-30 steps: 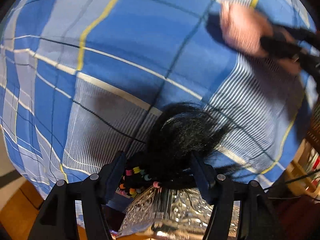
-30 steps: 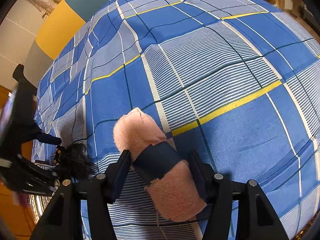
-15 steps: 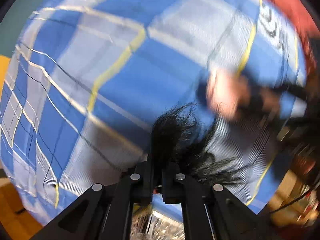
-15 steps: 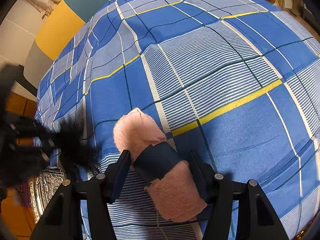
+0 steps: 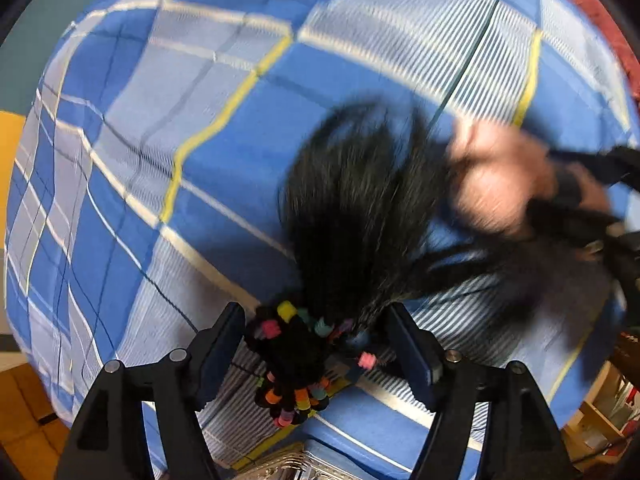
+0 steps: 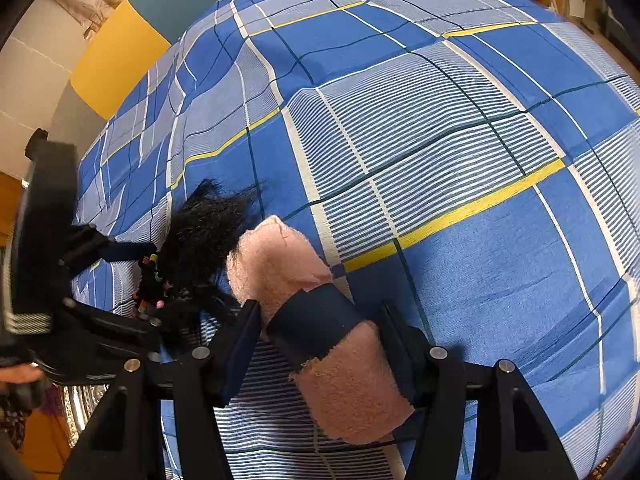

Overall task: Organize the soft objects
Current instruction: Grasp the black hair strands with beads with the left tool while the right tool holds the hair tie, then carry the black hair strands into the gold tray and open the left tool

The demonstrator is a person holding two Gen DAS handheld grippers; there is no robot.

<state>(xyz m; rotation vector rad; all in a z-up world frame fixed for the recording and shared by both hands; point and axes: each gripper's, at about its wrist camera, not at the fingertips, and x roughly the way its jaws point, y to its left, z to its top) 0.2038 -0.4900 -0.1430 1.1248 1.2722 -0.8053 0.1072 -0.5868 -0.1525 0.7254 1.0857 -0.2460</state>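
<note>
Spread across both views: a blue plaid bedsheet [image 6: 460, 128] with white-striped panels and thin yellow and dark lines.

On the sheet at about 6 o'clock in the right wrist view: a rolled pink terry cloth [image 6: 340, 344], fuzzy, wrapped by a dark navy band [image 6: 320, 328] around its middle. Gripped across that band by the right gripper [image 6: 320, 346], fingers pressed to either side of the roll. Seen only as a pink blur at about 3 o'clock in the left wrist view [image 5: 496, 184].

Just beside the roll, at its 9 o'clock: a tuft of long black hair [image 6: 200, 240], loose strands fanned out, bound at one end with a black cord threaded with small coloured beads [image 6: 150, 284]. Sharper in the left wrist view: hair [image 5: 352, 208] sweeping up toward 12 o'clock, beaded end [image 5: 296, 356] lying between the fingers of the left gripper [image 5: 316, 350], pink, yellow, orange and teal beads distinct. Left jaws opening, wide apart, neither pad pressing on the beaded end.

Shown only in the right wrist view: yellow and teal panels [image 6: 116, 64] beyond the bed at about 10 o'clock, and a fingertip [image 6: 16, 374] on the left tool's handle. Shown only in the left: a dark red edge [image 5: 592, 4] at 1 o'clock.
</note>
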